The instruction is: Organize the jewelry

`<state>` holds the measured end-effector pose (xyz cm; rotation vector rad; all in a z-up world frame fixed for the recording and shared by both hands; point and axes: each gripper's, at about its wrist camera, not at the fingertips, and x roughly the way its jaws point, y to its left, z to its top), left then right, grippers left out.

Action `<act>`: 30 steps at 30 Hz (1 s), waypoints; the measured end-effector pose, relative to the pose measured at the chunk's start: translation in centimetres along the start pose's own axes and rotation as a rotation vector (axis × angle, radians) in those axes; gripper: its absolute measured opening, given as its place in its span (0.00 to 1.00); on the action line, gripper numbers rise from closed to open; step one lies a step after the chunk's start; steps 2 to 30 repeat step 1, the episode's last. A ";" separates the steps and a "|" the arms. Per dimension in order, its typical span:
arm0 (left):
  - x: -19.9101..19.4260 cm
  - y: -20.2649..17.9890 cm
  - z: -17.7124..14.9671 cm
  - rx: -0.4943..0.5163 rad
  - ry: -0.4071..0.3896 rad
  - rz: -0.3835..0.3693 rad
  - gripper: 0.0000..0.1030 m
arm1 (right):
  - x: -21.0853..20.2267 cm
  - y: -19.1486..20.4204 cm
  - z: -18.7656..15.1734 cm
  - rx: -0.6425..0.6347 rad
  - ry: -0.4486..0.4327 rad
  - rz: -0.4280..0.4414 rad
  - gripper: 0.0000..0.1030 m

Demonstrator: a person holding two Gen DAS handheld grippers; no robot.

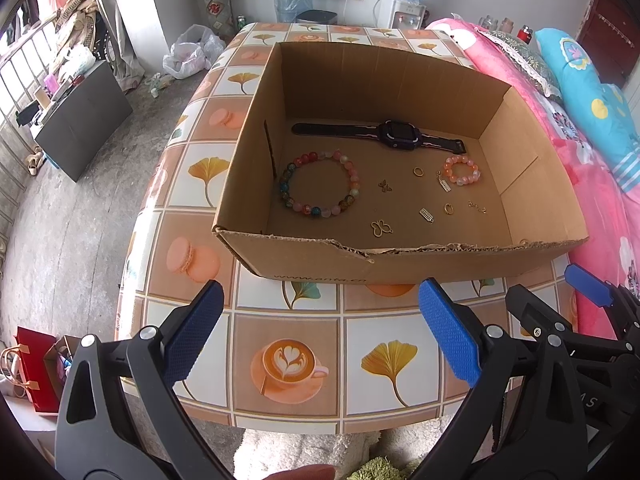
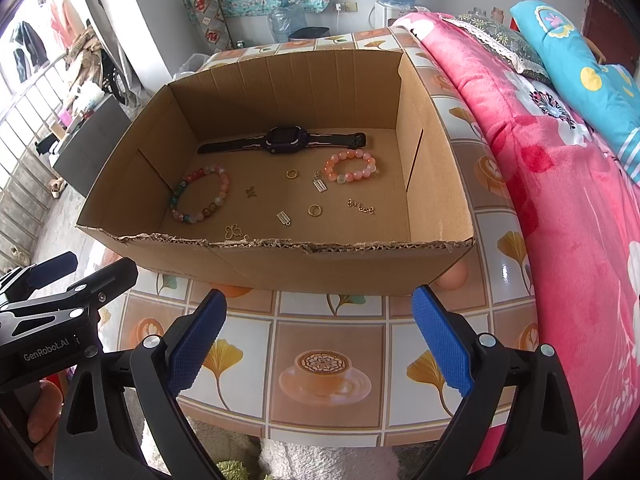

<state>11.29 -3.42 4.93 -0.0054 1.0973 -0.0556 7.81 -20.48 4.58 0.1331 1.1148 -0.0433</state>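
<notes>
An open cardboard box (image 1: 400,258) (image 2: 340,264) stands on the tiled table. Inside lie a black watch (image 1: 394,134) (image 2: 286,141), a large multicolour bead bracelet (image 1: 290,176) (image 2: 222,188), a small orange bead bracelet (image 1: 454,162) (image 2: 370,164), gold rings (image 1: 417,171) (image 2: 314,209) and several small gold charms (image 1: 381,229) (image 2: 283,218). My left gripper (image 1: 320,332) is open and empty in front of the box. My right gripper (image 2: 320,336) is open and empty beside it, and shows at the right of the left wrist view (image 1: 560,292).
The table (image 1: 296,360) (image 2: 328,360) has a patterned cloth with coffee cups and leaves. A bed with a pink blanket (image 2: 560,200) lies along the right. The floor at left holds a dark cabinet (image 1: 80,120) and a plastic bag (image 1: 192,52). A water dispenser (image 1: 400,8) stands behind.
</notes>
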 end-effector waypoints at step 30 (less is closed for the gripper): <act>0.0 0.0 0.0 -0.001 0.001 0.000 0.91 | 0.0 0.0 0.0 0.001 0.001 0.000 0.89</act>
